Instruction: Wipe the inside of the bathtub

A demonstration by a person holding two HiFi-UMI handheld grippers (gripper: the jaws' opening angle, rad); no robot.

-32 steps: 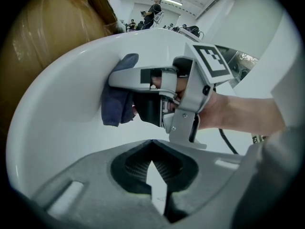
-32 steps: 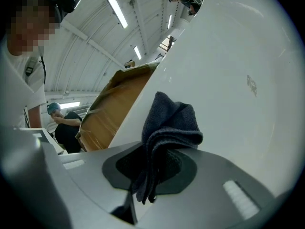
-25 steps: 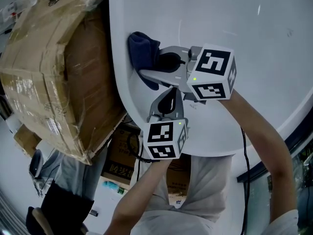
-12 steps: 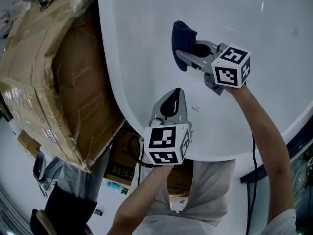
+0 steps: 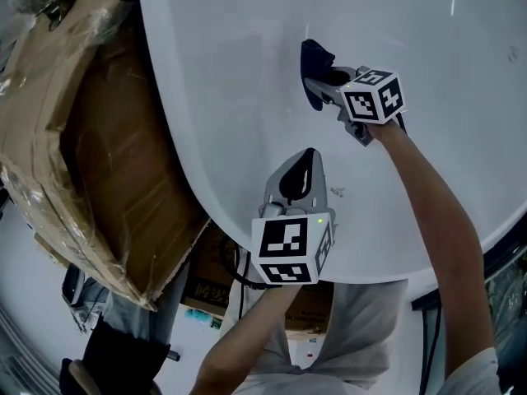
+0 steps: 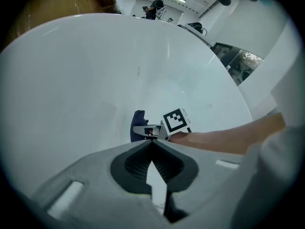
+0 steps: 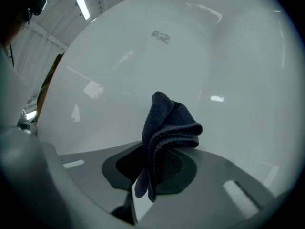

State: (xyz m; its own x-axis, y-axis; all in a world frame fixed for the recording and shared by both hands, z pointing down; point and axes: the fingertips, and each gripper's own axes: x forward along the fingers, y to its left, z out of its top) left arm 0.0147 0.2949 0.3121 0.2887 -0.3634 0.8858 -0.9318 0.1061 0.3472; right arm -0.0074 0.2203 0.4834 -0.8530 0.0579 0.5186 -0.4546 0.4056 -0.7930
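Observation:
A white bathtub [image 5: 247, 64] fills the head view. My right gripper [image 5: 314, 83] is shut on a folded dark blue cloth [image 5: 314, 62], which is pressed against the tub's inner wall. In the right gripper view the cloth [image 7: 167, 128] sticks up between the jaws against white enamel. My left gripper [image 5: 306, 159] hovers nearer the tub's rim, shut with nothing in it; its jaws meet at the tips. The left gripper view shows the right gripper [image 6: 143, 131] and the cloth [image 6: 137, 128] ahead, low in the tub [image 6: 95, 70].
A large cardboard box [image 5: 74, 138] wrapped in plastic film stands against the tub's left side. More boxes [image 5: 210, 278] sit on the floor below the rim. A person [image 6: 156, 6] stands far off behind the tub.
My right gripper has carried the cloth away from the tub's left rim, rightward and deeper into the basin. The left gripper has stayed near the rim.

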